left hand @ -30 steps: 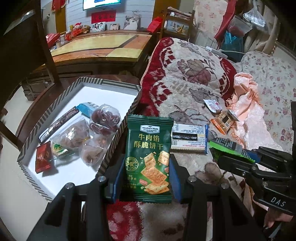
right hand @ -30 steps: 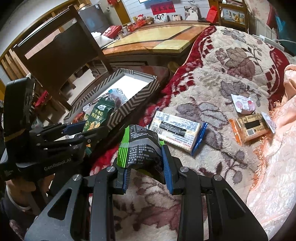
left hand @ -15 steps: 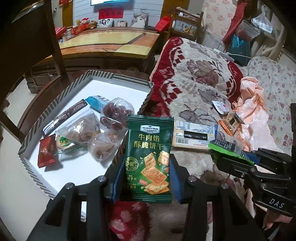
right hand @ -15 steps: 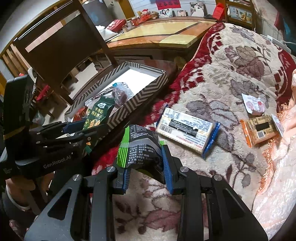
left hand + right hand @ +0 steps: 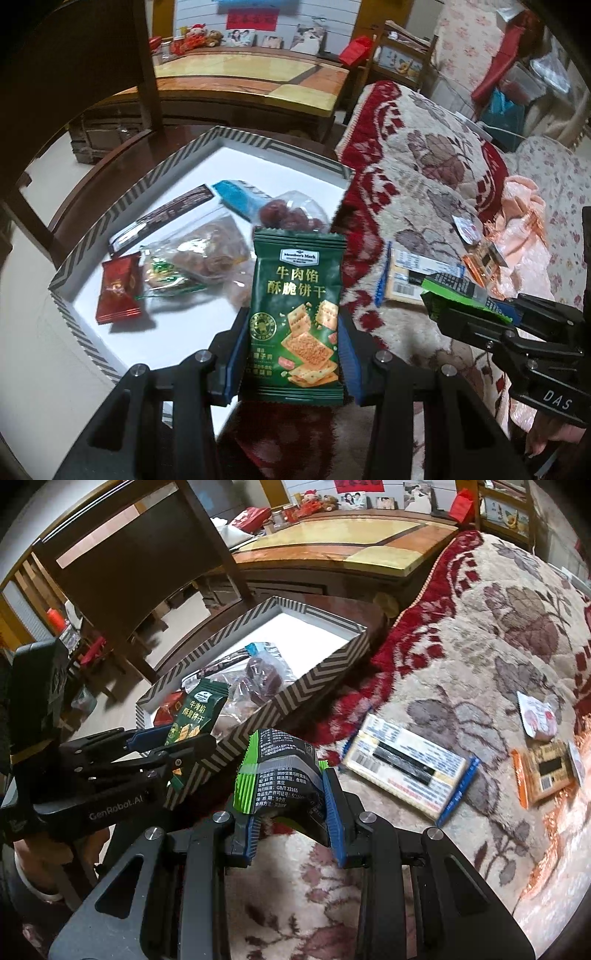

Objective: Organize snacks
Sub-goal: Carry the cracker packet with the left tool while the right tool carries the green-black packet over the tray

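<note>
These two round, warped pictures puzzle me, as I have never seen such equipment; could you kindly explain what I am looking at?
No robot here: a person holds a two-finger gripper in each hand, each carrying a fisheye camera looking along its fingers. One picture comes from the left gripper, which is shut on a green cracker packet. The other comes from the right gripper, shut on a black and green packet. Beside the patterned blanket stands a striped box with several snacks inside. On the blanket lie a white bar with blue ends, an orange packet and a small white packet.
</note>
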Demonstrator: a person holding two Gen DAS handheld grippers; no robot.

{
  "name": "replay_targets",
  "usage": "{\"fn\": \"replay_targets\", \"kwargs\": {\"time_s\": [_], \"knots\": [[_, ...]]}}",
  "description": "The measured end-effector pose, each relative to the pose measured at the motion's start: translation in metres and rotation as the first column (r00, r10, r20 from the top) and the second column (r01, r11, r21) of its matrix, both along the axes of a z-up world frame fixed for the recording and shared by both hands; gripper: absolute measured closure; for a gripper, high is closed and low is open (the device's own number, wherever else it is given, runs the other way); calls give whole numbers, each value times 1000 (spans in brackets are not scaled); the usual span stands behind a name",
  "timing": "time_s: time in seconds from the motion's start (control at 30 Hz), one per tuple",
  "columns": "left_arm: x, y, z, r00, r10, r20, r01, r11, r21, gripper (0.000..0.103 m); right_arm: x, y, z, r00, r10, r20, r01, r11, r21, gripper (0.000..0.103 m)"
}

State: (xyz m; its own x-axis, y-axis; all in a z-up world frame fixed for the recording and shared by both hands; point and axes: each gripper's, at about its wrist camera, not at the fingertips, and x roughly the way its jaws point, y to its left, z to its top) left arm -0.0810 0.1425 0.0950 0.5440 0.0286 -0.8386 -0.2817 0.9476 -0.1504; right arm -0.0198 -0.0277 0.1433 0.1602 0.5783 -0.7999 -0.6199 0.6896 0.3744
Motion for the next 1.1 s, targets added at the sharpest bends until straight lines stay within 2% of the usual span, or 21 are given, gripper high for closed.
{"fn": "replay_targets", "kwargs": {"time_s": [0.57,1.1], "knots": [[-13,63,-10,989,148,-9,-148,988,-35,56,15,56,-1,997,83,-2,-83,997,-5,74],[-11,93,-27,976,212,-45,-213,977,-26,56,26,118,-8,986,167,-1,-167,986,-12,74]]}}
